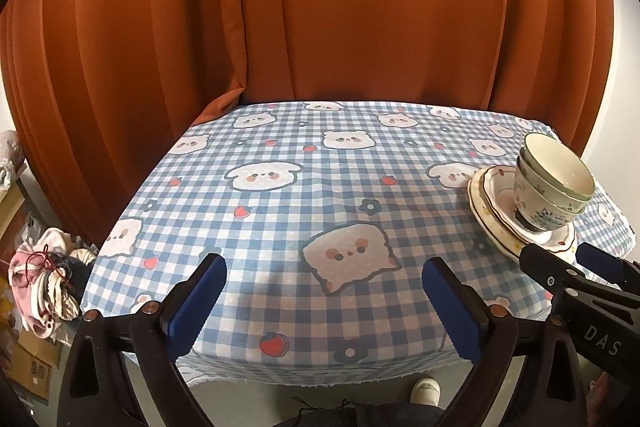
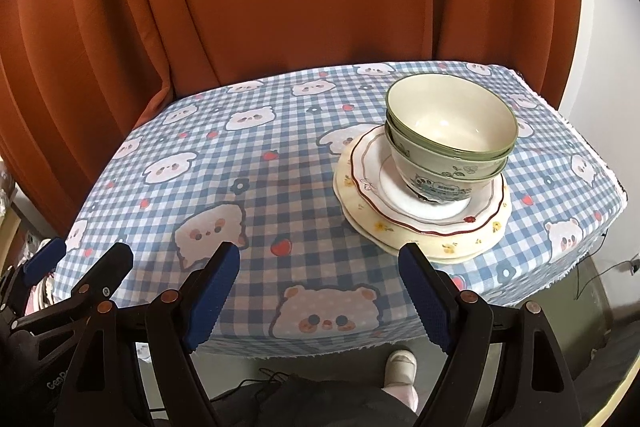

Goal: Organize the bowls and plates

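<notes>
Nested cream bowls with green rims (image 2: pixel 450 131) stand on a stack of plates (image 2: pixel 424 215) at the right of the checked table (image 2: pixel 256 187). The top plate has a red rim; the lower ones are cream with small flowers. The stack also shows in the left wrist view, bowls (image 1: pixel 554 183) on plates (image 1: pixel 496 203). My right gripper (image 2: pixel 320 291) is open and empty, over the near table edge, just short of the plates. My left gripper (image 1: pixel 324 295) is open and empty over the near middle of the table, left of the stack. Each gripper shows at the edge of the other's view.
An orange curtain (image 1: pixel 320 7) hangs behind the table. A pile of clothes (image 1: pixel 44 279) and cardboard boxes (image 1: pixel 32 367) lie on the floor at the left. A white shoe (image 2: pixel 400 367) stands on the floor below the near table edge.
</notes>
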The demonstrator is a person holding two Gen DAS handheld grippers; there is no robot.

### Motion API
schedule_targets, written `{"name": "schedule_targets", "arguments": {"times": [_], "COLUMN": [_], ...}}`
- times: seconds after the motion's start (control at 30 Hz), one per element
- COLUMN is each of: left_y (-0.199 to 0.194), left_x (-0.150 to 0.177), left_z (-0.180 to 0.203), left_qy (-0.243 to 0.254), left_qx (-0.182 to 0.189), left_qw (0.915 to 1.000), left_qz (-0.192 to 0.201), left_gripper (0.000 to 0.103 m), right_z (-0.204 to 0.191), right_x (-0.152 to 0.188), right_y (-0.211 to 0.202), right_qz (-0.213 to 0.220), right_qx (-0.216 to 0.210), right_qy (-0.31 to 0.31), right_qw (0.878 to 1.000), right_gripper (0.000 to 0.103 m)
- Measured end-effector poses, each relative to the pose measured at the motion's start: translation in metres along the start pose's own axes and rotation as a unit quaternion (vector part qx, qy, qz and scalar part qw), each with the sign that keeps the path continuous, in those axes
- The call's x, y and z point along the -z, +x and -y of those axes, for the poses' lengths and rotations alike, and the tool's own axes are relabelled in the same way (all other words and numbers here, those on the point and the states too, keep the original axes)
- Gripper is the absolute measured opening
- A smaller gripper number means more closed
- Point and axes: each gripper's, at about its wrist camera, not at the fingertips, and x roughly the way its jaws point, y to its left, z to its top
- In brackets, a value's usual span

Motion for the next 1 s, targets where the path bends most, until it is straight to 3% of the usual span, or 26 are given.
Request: {"name": "schedule_targets", "arguments": {"times": [1.0], "left_y": [-0.0044], "left_x": [0.0038], "left_z": [-0.0074], "left_qy": [-0.014], "left_qx": [-0.003], "left_qw": [0.9999], "left_qz": [-0.001], "left_gripper": [0.101], "right_z": [0.0022], "right_x": [0.0062], "right_y": [-0.0056], "right_qz": [-0.003], "right_qx": [0.003], "right_qy": [0.001], "right_qw": [1.0], "right_gripper": [0.094]}}
